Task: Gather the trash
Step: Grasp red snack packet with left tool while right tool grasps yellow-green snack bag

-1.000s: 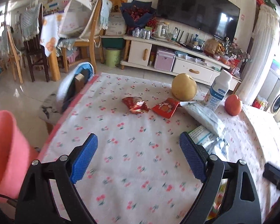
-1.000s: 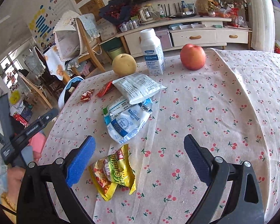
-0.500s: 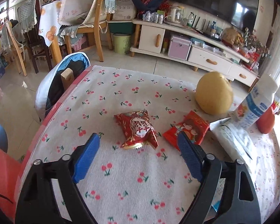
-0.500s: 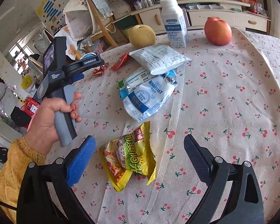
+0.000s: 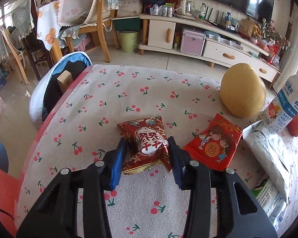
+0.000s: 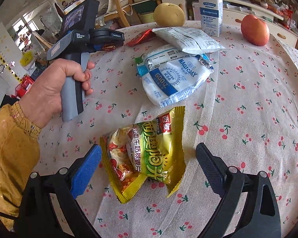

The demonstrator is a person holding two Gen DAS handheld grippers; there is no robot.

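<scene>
The tabletop [image 5: 101, 180], under a cherry-print cloth, carries everything; a white bottle [image 6: 210, 8], a yellow pear [image 5: 242, 91] and a red apple [image 6: 255, 29] stand along its far side; two white packets [image 6: 173, 79] overlap in the middle, and a flat red packet [image 5: 213, 144] lies just beside the pear. The left gripper [image 5: 147, 158] has just been closing its fingers, which now pinch a small red snack wrapper [image 5: 149, 140] that rests on the cloth; a hand [image 6: 49, 91] in a yellow sleeve holds its handle. The right gripper [image 6: 147, 168] has its fingers spread either side of a yellow-green snack bag [image 6: 149, 154], with a clear gap on the right and only a sliver on the left.
</scene>
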